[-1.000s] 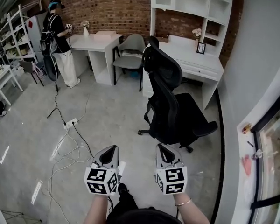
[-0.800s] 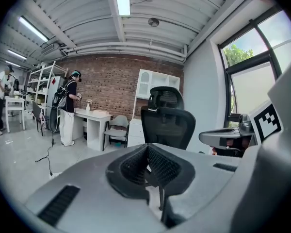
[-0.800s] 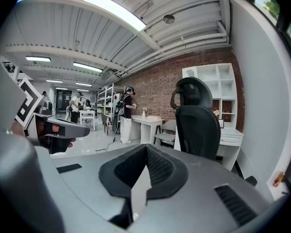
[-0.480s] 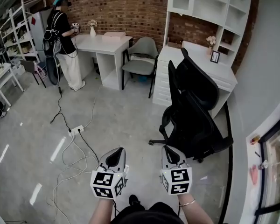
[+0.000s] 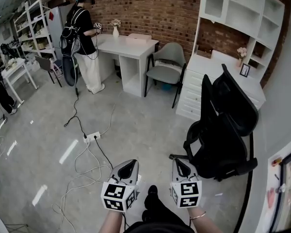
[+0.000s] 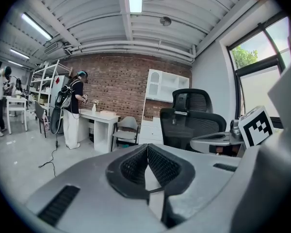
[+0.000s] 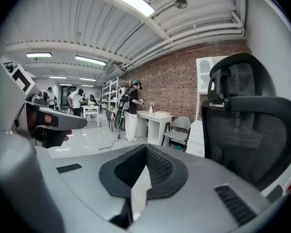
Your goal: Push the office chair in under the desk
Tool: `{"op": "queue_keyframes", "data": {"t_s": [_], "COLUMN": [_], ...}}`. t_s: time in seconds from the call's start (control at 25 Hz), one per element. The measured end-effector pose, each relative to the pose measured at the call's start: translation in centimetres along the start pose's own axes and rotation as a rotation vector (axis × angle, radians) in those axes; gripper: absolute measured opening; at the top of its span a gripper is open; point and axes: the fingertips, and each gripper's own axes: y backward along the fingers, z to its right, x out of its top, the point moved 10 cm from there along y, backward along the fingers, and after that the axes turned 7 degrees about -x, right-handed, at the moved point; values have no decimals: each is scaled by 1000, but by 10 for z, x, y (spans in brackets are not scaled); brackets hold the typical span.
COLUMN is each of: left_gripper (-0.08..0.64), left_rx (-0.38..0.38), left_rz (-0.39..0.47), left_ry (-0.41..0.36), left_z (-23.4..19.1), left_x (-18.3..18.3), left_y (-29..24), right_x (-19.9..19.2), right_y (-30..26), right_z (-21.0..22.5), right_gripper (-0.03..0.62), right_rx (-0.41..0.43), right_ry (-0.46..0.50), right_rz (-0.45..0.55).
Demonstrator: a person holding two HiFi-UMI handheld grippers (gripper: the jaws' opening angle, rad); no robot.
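While both pairs of jaws are pressed shut with nothing between them, the left gripper [image 5: 128,165] and right gripper [image 5: 179,164] sit side by side at the bottom centre of the head view, pointing up-frame. The black office chair [image 5: 222,130] stands in the right half of that view, near the right gripper but not held by it. Its tall backrest is upright and rises toward the upper right, its rear side (headrest bracket showing in both gripper views) turned to the grippers, so the seat faces away from them. Behind it, up-frame, is the white counter [image 5: 218,72] with a drawer stack [image 5: 191,98] under its left part; the chair is just in front of the counter's front edge, to the right of the drawers. A grey wall [image 5: 281,101] closes in tightly at the right. Left of the chair the floor [image 5: 136,125] is wide open, apart from a power strip [image 5: 92,138] with loose cables at lower left.
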Motion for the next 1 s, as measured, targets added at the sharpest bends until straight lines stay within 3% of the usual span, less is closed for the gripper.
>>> {"op": "queue_keyframes", "data": {"t_s": [0.2, 0.52, 0.76, 1.0], "left_gripper": [9, 9, 9, 11], "left_rx": [-9, -125, -271, -489], "left_rz": [-10, -25, -55, -75], "left_ry": [-9, -75, -139, -193], "left_z": [-39, -79, -68, -25], "left_x": [11, 54, 68, 87], "left_y": [-46, -157, -237, -293], "right_x": [11, 25, 17, 6], "right_y": [-57, -137, -148, -113], "right_z": [8, 49, 93, 125], "right_gripper": [5, 5, 5, 5], "right_rx": [-22, -137, -299, -511], "right_ry": [-27, -103, -157, -226], "right_rz": [12, 10, 3, -16]}}
